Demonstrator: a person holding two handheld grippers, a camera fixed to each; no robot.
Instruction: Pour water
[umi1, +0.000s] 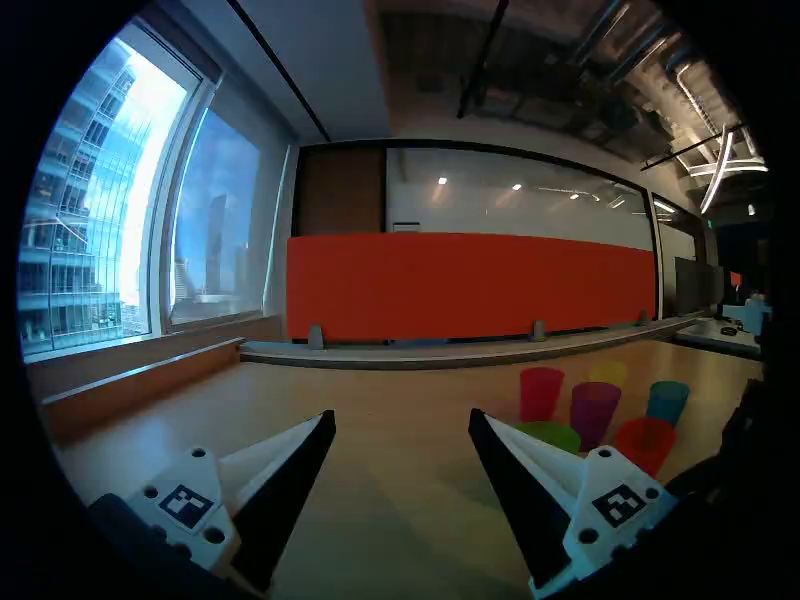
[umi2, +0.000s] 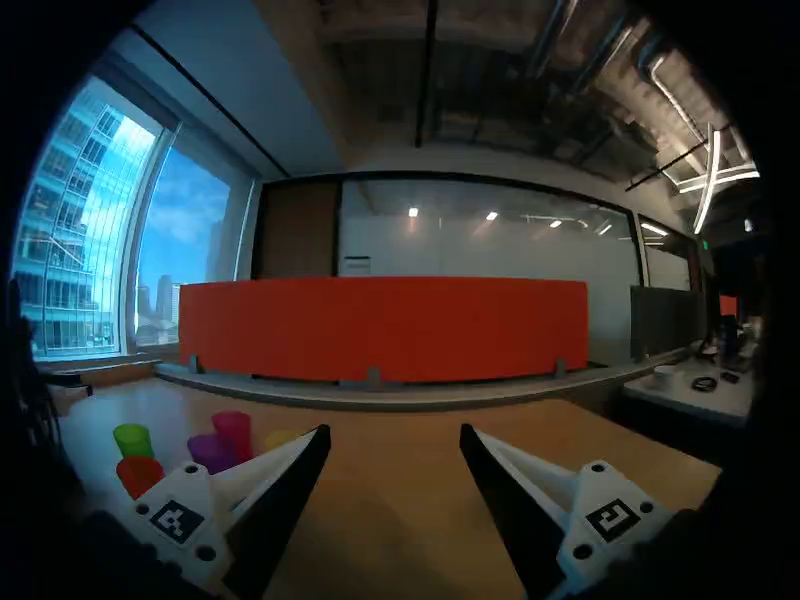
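Several coloured plastic cups stand in a cluster on the wooden table (umi1: 400, 480). In the left gripper view they sit ahead and to the right: a pink cup (umi1: 540, 392), a purple cup (umi1: 594, 412), a yellow cup (umi1: 608, 373), a teal cup (umi1: 667, 401), a green cup (umi1: 548, 436) and an orange-red cup (umi1: 644, 443). My left gripper (umi1: 402, 422) is open, empty, left of the cups. In the right gripper view the cluster lies at the left: green cup (umi2: 132, 440), orange-red cup (umi2: 139, 474), purple cup (umi2: 210, 452), pink cup (umi2: 232, 432). My right gripper (umi2: 395, 432) is open and empty.
An orange divider panel (umi1: 470, 285) runs along the table's far edge. Large windows (umi1: 100, 240) fill the left wall. A neighbouring desk (umi2: 690, 385) with small items stands at the right. Bare tabletop (umi2: 400, 500) stretches in front of both grippers.
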